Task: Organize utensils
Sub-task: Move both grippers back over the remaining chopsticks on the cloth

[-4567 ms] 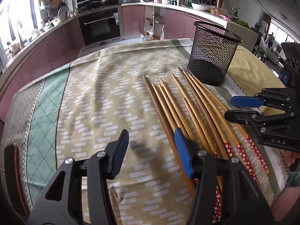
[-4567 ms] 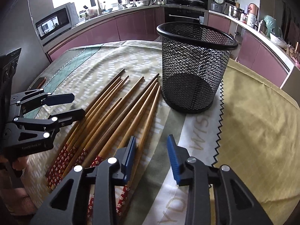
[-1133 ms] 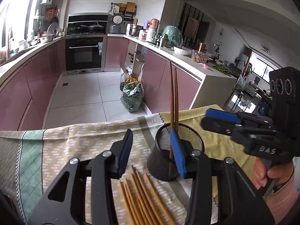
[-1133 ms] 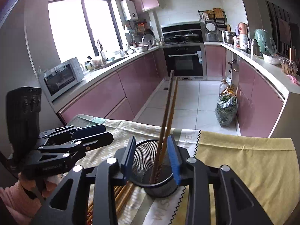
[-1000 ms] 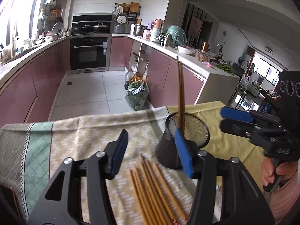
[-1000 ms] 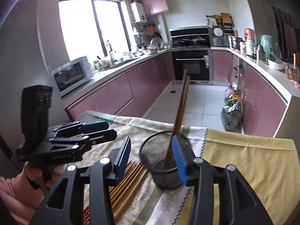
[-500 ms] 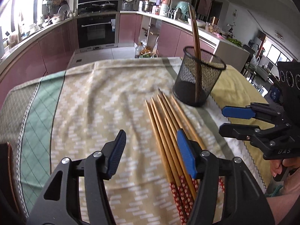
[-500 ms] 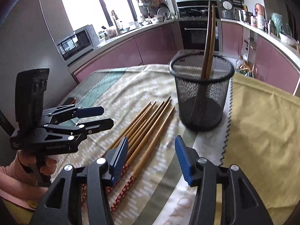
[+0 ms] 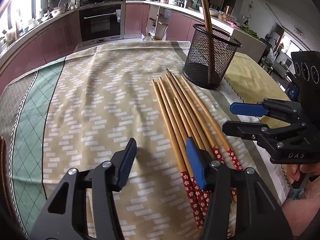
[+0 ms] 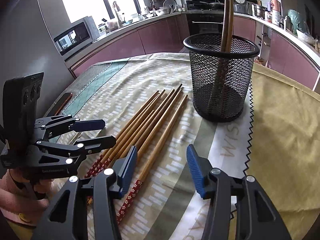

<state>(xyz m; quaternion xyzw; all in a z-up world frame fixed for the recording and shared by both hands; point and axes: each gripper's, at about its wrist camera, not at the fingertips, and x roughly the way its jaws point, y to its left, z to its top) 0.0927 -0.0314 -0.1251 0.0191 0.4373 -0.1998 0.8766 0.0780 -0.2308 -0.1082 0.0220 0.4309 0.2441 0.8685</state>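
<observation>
Left tool (image 9: 161, 153) closing, nothing gripped; right tool (image 10: 162, 160) parted, empty. Loose chopsticks (image 9: 181, 118) laid flat on counter cloth (image 9: 96, 92), long axes parallel, tapered tips aimed at mesh holder (image 10: 221, 80), red patterned ends nearest tools. Two chopsticks (image 10: 227, 20) stood near-upright inside holder.

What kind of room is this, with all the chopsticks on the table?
It looks like a home kitchen. A built-in oven sits under pots on a stove, a microwave stands on the counter by the window, and pink cabinets run along the walls.
</observation>
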